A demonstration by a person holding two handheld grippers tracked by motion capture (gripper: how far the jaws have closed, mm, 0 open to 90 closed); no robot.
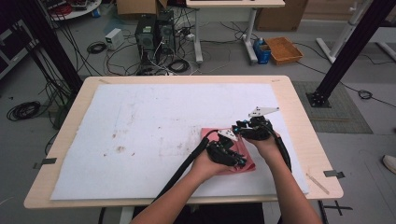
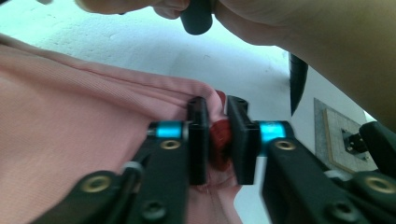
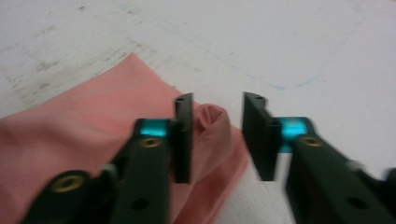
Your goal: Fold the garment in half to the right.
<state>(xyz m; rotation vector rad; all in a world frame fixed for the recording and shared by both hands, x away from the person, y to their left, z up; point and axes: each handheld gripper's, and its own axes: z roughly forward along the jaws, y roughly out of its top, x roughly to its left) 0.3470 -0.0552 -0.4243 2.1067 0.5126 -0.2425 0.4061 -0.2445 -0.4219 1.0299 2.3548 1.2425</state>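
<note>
A folded pink ribbed cloth [image 1: 243, 156] lies right of centre in the high view on the white foam mat [image 1: 140, 126]. The left gripper [image 2: 217, 140] has its jaws slightly parted around a bunched cloth corner; the right gripper [image 3: 217, 140] stands spread over another fold. An orange tray [image 1: 283, 50] sits at the upper right, contents unclear.

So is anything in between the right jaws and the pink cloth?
Nothing visible is. The right gripper sits right at the pink cloth, a bunched fold of it between the open jaws, on the white mat.

The white mat [image 1: 140, 121] on the desk [image 1: 299, 116] lies bare left and ahead of the pink cloth [image 1: 245, 161]; both grippers crowd that cloth.
</note>
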